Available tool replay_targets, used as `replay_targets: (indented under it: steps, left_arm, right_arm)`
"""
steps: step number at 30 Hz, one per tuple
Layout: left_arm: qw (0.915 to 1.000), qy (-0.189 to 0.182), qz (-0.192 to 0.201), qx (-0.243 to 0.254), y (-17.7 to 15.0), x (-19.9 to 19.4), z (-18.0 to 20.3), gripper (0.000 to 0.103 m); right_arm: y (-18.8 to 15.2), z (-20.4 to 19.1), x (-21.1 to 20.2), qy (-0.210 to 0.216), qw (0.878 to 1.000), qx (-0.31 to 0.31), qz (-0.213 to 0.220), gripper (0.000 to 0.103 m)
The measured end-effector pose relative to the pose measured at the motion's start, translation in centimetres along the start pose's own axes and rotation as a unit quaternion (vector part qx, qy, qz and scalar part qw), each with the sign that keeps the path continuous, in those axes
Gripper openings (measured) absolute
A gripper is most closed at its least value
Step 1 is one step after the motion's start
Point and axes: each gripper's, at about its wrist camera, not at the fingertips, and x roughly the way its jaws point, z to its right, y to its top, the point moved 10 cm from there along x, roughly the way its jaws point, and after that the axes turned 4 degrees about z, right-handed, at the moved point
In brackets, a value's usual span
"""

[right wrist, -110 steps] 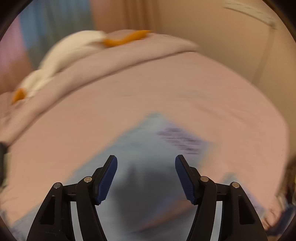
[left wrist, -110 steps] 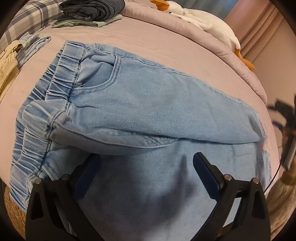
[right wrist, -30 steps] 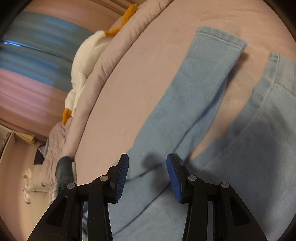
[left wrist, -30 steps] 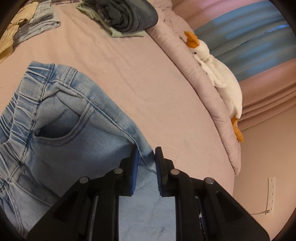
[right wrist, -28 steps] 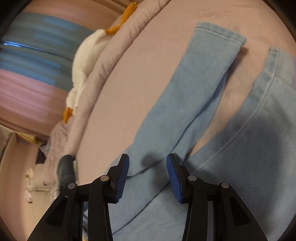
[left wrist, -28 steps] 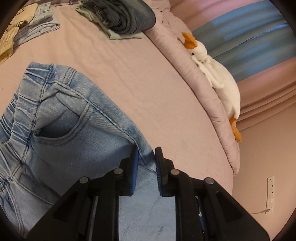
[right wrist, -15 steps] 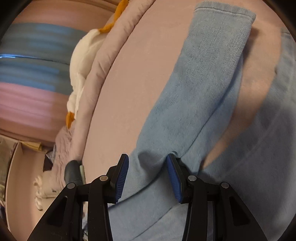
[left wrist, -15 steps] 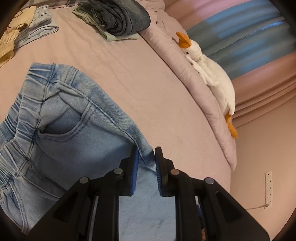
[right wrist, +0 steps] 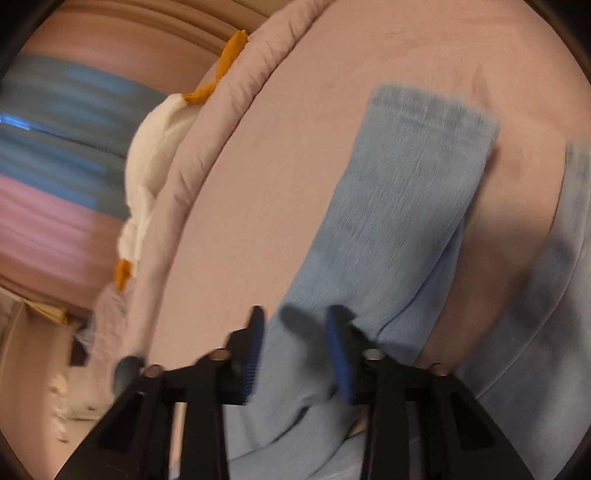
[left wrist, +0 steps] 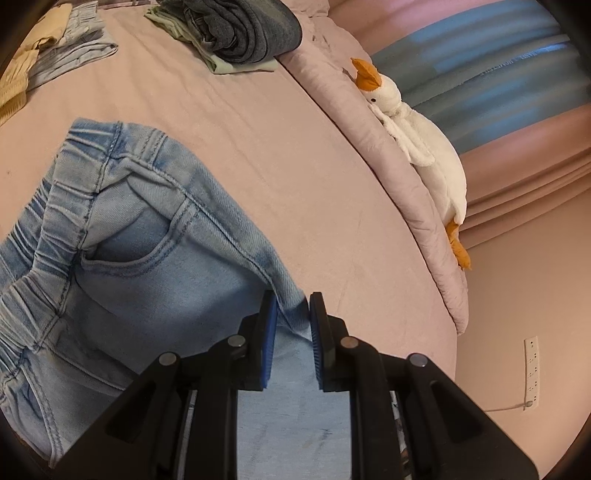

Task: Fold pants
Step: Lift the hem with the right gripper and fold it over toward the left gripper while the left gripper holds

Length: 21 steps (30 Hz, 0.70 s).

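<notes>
Light blue jeans (left wrist: pixel 147 288) lie on the pink bed, with the elastic waistband at the left and a pocket facing up. My left gripper (left wrist: pixel 291 332) is shut on the jeans' side seam edge below the pocket and holds it slightly raised. In the blurred right wrist view one jeans leg (right wrist: pixel 399 221) runs from its hem at the upper right down between my fingers. My right gripper (right wrist: pixel 295 350) is closing around that leg, with the fabric between the blue pads. The other leg (right wrist: pixel 554 295) lies at the right edge.
A stack of folded dark jeans (left wrist: pixel 240 29) and loose clothes (left wrist: pixel 55 48) lie at the far end of the bed. A rolled pink duvet (left wrist: pixel 388 155) with a white plush goose (left wrist: pixel 424 155) lines the bed's side. Bare sheet (left wrist: pixel 277 155) lies between.
The right gripper has moved forward over the jeans leg and its jaws have narrowed around the fabric. The left gripper has kept its grip on the seam and hardly moved.
</notes>
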Motion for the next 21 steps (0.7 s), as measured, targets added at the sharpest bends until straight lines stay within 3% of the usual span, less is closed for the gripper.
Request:
replay_targets:
  steps: [3, 7, 10, 13, 15, 17, 21]
  left_arm:
    - [1.0, -0.003, -0.003, -0.004, 0.1, 0.1, 0.0, 0.016]
    - [0.9999, -0.01, -0.002, -0.011, 0.3, -0.1, 0.3, 0.016]
    - [0.9998, -0.017, -0.002, -0.014, 0.3, -0.5, 0.4, 0.016]
    - [0.9997, -0.023, -0.001, -0.01, 0.2, -1.1, 0.7, 0.016]
    - [0.9995, -0.03, 0.0, -0.007, 0.1, -1.7, 1.0, 0.016]
    - [0.9993, -0.038, 0.001, -0.004, 0.0, -2.3, 1.3, 0.016]
    - [0.9988, -0.049, -0.003, 0.001, -0.3, -2.9, 1.5, 0.016]
  right_arm:
    - [-0.9, 0.1, -1.5, -0.008, 1.0, -0.008, -0.017, 0.026]
    - [-3.0, -0.6, -3.5, 0.04, 0.998, 0.024, -0.049, 0.033]
    - [-6.2, -2.4, -3.2, 0.065, 0.993, 0.021, -0.098, 0.054]
    - [-9.3, -5.4, -2.1, 0.115, 0.982, 0.018, -0.147, 0.054]
    - [-10.6, -6.4, -0.5, 0.1, 0.981, 0.009, -0.165, 0.054]
    - [-10.6, -7.0, 0.4, 0.103, 0.982, 0.007, -0.158, 0.054]
    - [-7.5, -5.8, 2.1, 0.069, 0.992, 0.026, -0.103, 0.054]
